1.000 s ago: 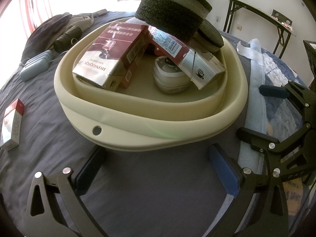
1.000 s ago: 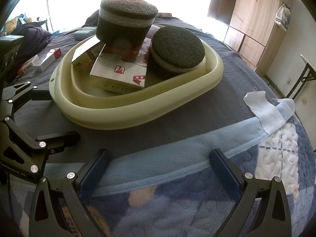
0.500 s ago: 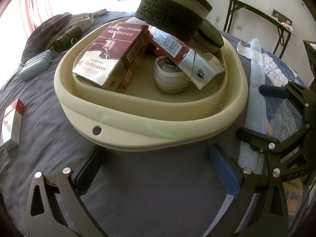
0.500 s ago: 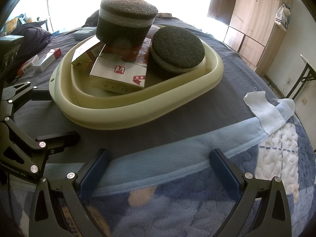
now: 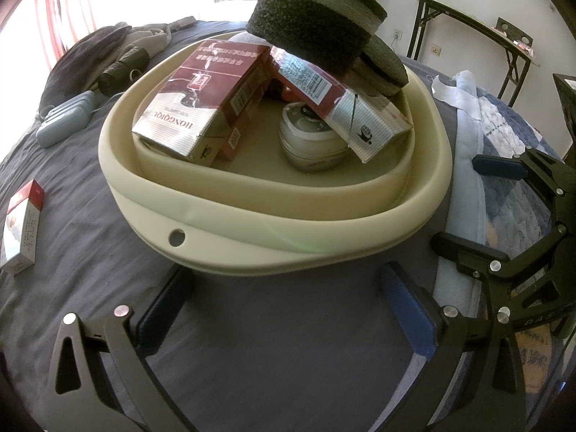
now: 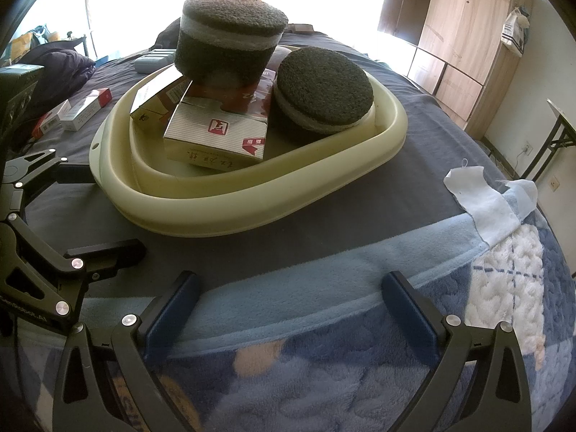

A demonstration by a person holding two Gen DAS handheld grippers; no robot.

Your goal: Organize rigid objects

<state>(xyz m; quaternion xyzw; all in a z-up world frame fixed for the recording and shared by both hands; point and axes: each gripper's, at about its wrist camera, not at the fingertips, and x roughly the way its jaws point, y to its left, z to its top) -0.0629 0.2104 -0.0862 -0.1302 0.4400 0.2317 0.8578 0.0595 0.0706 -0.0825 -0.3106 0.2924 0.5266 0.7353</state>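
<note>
Cream basin (image 5: 273, 248) resting on the bed (image 5: 270, 352), directly ahead of the left gripper (image 5: 284, 295) and ahead-left of the right gripper (image 6: 288, 298); both grippers empty, jaws spread wide. Inside the basin: two round dark foam pads (image 6: 230, 39), the taller atop red-and-white cartons (image 5: 201, 97), and a small white jar (image 5: 313, 144). Another carton (image 5: 23, 223) lies far left of the left gripper.
</note>
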